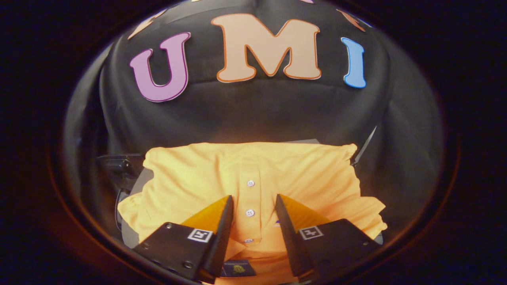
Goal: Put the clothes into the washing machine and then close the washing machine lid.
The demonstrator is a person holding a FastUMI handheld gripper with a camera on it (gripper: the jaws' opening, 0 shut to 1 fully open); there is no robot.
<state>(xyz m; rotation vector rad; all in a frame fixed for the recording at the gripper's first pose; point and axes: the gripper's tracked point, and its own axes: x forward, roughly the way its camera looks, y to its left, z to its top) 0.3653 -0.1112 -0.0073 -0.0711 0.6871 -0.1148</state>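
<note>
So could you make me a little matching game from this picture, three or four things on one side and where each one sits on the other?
Things:
1. tool
2. shirt
3. buttons
4. neck label

Places:
A. spread flat under the open fingers
B. low down, near the base of the fingers
C. in a row running up the gap between the fingers
D. hanging open above the placket, gripping nothing

Pairs: 1-D, 2-A, 3-C, 4-B
</note>
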